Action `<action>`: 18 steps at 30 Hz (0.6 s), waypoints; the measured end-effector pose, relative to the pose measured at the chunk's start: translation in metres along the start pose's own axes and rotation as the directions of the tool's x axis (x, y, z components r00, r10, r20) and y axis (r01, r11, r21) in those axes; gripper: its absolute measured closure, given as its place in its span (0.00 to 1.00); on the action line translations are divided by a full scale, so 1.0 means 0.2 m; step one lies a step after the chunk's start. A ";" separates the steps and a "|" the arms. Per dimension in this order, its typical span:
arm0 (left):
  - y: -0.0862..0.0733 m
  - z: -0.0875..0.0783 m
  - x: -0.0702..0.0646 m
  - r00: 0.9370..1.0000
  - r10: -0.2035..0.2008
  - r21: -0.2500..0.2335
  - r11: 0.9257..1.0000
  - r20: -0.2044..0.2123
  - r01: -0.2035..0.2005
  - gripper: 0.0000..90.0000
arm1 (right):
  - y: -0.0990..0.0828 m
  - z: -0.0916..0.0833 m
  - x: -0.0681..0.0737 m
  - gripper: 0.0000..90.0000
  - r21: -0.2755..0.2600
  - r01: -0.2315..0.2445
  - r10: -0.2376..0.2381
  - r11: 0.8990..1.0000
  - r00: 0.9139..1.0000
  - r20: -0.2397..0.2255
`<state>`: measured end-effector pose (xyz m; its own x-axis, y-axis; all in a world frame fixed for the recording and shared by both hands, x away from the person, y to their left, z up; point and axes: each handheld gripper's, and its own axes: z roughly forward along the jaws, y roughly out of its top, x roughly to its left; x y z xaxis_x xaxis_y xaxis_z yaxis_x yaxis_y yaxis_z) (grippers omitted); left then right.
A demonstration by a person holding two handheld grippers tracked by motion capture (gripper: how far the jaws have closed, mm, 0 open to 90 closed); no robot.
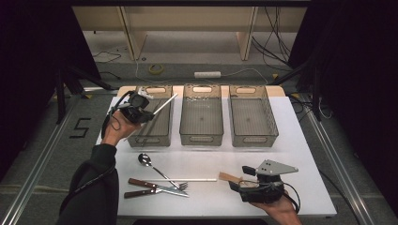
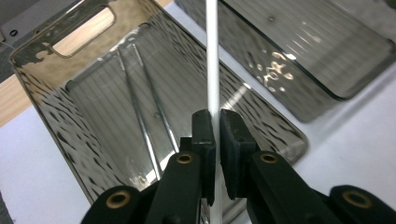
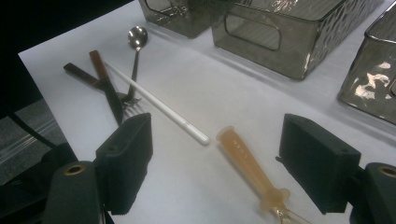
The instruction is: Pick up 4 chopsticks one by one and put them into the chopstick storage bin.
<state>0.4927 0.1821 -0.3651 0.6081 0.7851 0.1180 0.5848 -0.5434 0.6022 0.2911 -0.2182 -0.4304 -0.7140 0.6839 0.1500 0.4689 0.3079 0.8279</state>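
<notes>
Left gripper, clamped on a white chopstick, holds it over the left bin, the stick pointing toward two o'clock; right gripper waits open.

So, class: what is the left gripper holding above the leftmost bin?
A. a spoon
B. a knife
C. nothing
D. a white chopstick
D: the left gripper has its jaws shut on a thin white chopstick over the leftmost bin.
</notes>
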 end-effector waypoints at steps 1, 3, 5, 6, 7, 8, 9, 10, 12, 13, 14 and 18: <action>0.01 0.01 0.01 1.000 -0.012 -0.002 1.000 -0.011 0.012 0.94 | 0.00 0.00 0.00 0.30 -0.001 0.001 -0.001 1.000 1.000 0.000; 0.02 0.03 0.03 0.999 -0.033 -0.005 0.999 -0.017 0.033 0.94 | 0.00 0.00 0.00 0.29 -0.002 0.000 0.000 1.000 1.000 0.000; 0.02 0.05 0.05 0.998 -0.053 -0.014 0.999 -0.032 0.053 0.94 | 0.00 0.00 0.00 0.29 -0.004 -0.001 0.001 1.000 1.000 0.000; 0.03 0.06 0.06 0.998 -0.062 -0.012 0.998 -0.034 0.061 0.94 | 0.00 -0.01 0.00 0.29 -0.004 -0.001 0.001 1.000 1.000 -0.001; 0.03 0.07 0.07 0.997 -0.070 -0.020 0.997 -0.042 0.069 0.94 | 0.00 -0.01 0.00 0.29 -0.005 -0.001 0.001 1.000 1.000 -0.002; 0.04 0.08 0.08 0.996 -0.078 -0.025 0.997 -0.046 0.077 0.94 | 0.00 -0.01 0.00 0.29 -0.006 0.000 0.000 1.000 1.000 -0.002; 0.04 0.08 0.09 0.995 -0.084 -0.025 0.996 -0.049 0.083 0.94 | 0.00 -0.01 0.00 0.29 -0.005 -0.001 0.001 1.000 1.000 -0.003; 0.04 0.09 0.10 0.995 -0.091 -0.025 0.996 -0.050 0.090 0.94 | 0.00 -0.01 0.00 0.29 -0.005 0.000 0.000 1.000 1.000 -0.004; 0.04 0.12 0.12 0.993 -0.103 -0.025 0.995 -0.065 0.102 0.94 | 0.00 0.00 0.00 0.29 -0.006 0.000 0.000 1.000 1.000 -0.003; 0.04 0.13 0.13 0.992 -0.108 -0.026 0.994 -0.070 0.107 0.94 | 0.00 -0.01 0.00 0.29 -0.006 0.000 0.000 1.000 1.000 -0.004; 0.04 0.13 0.14 0.991 -0.114 -0.024 0.993 -0.073 0.112 0.94 | 0.00 -0.01 0.00 0.29 -0.006 -0.001 0.000 1.000 1.000 -0.005; 0.04 0.15 0.16 0.989 -0.123 -0.024 0.992 -0.078 0.122 0.94 | 0.00 -0.01 0.00 0.29 -0.007 -0.004 0.004 1.000 1.000 -0.006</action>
<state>0.5336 0.1946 -0.3805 0.4875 0.8669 0.1039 0.6417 -0.4364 0.6306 0.2905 -0.2194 -0.4296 -0.7154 0.6810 0.1567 0.4683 0.3008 0.8308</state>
